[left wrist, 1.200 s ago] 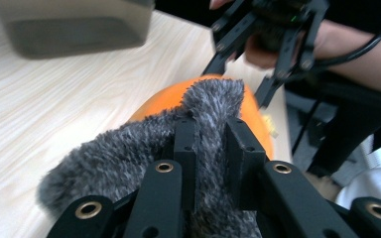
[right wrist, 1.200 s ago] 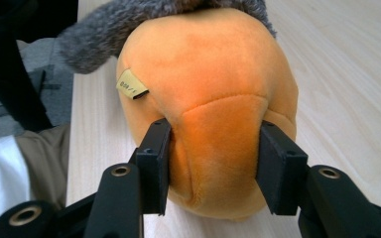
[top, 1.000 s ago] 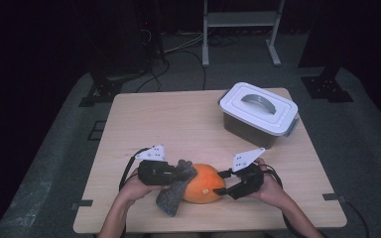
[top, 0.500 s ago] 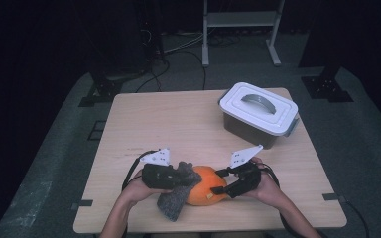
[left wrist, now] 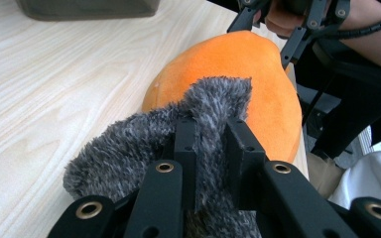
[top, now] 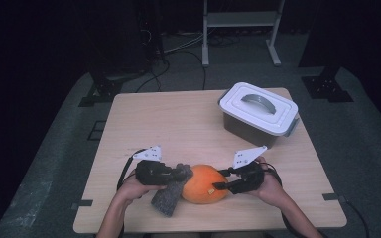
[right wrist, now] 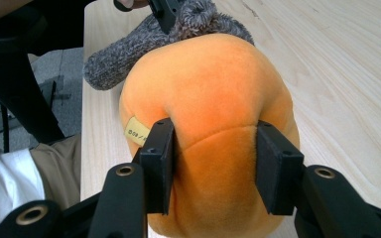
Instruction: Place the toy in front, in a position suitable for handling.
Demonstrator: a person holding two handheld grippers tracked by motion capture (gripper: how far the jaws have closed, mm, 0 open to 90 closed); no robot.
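Note:
An orange plush toy lies near the table's front edge, between both grippers. My left gripper is at its left end, shut on a grey fuzzy cloth that drapes down onto the table. In the left gripper view, the cloth bunches between the jaws of my left gripper, with the plush just behind. My right gripper has just been closing on the plush. Its pads dent the toy's end. A small tag sticks out by one jaw.
A white-lidded grey container with a handle stands at the table's back right. Bare light-wood table stretches behind the plush. A white metal rack and cables are on the floor beyond the table.
The right gripper's jaws have narrowed around the end of the orange plush. Both hands stay about where they were, and the left still grips the grey cloth.

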